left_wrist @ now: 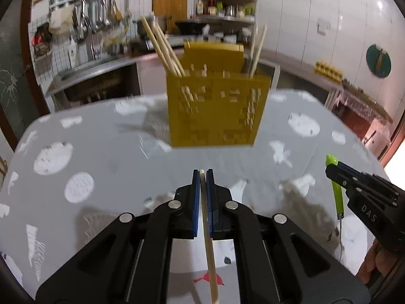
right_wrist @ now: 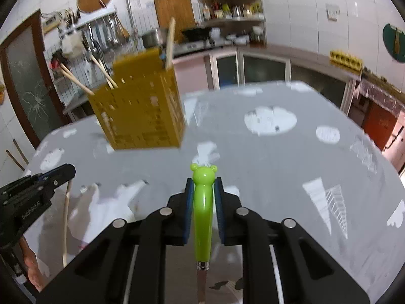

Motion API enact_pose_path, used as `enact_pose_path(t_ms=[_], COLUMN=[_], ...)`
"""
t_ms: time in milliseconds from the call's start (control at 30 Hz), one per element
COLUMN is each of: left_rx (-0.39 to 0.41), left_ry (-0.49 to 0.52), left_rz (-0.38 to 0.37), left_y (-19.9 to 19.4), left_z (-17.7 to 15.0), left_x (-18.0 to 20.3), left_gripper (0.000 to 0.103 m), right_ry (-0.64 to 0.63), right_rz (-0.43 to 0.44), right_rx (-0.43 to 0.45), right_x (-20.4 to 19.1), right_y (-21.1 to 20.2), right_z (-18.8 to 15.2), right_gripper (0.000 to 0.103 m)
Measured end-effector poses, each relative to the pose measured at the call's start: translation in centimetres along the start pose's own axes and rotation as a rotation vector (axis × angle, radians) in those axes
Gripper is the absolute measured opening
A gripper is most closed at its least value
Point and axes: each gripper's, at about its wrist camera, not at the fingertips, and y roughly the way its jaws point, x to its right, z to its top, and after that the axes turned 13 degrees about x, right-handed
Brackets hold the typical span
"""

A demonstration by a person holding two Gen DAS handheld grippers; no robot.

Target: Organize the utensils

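A yellow perforated utensil holder (left_wrist: 216, 106) stands on the table ahead, with several wooden chopsticks (left_wrist: 162, 48) leaning out of it; the right wrist view has the holder (right_wrist: 139, 109) at upper left. My left gripper (left_wrist: 202, 174) is shut on a single wooden chopstick (left_wrist: 208, 243) that runs back toward the camera. My right gripper (right_wrist: 204, 183) is shut on the green bear-headed handle of a metal utensil (right_wrist: 202, 210), whose steel shaft points back below the camera. Each gripper shows in the other view, the right gripper (left_wrist: 336, 169) at the right and the left gripper (right_wrist: 60, 174) at the left.
The table wears a grey cloth with white prints (left_wrist: 106, 157). Behind it are a counter with a sink (left_wrist: 83, 68), hanging ladles, a shelf of jars (left_wrist: 225, 7) and a cracked glass door (right_wrist: 30, 86). A hand (left_wrist: 372, 263) holds the right gripper.
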Motion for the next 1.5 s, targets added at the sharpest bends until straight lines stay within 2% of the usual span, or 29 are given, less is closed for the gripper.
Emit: enact_pose_path(t_ms=[300,900,1000,1067,1200,1333,1500], left_rx=[0.181,0.361,0.388,0.398,0.424,0.433,0.412], left_ry=[-0.006,-0.028,-0.035,-0.054,-0.082,-0.095,-0.075], left_rz=[0.017,0.022,0.023,0.017,0.008,-0.003,0.006], left_y=[-3.0,-3.4,-3.3,-3.2,-3.0,-3.1,-2.8], left_z=[2.7,5.6,6.5,7.3,9.5,10.6,10.3], left_x=[-1.5,-3.4,-3.6,-3.9,-4.5,-4.8,-5.3], left_gripper=[0.003,0.003,0.003,0.003,0.003,0.003,0.003], right_ry=[0.004,-0.01,-0.003,0.001,0.0,-0.021,-0.018], right_rz=[0.024,0.049,0.059,0.067,0.072,0.073,0.069], right_rx=[0.16,0.346,0.363,0.375,0.42,0.396,0.292], right_x=[-1.2,-3.2,-3.3,-3.5,-3.8,-3.9,-2.8], right_y=[-2.3,-2.2,-1.9,-2.0,-2.4,-1.7,0.7], right_z=[2.4,4.6,5.5,6.3,8.7,9.6,8.7], right_gripper=[0.016,0.015,0.013,0.0,0.0,0.0,0.0])
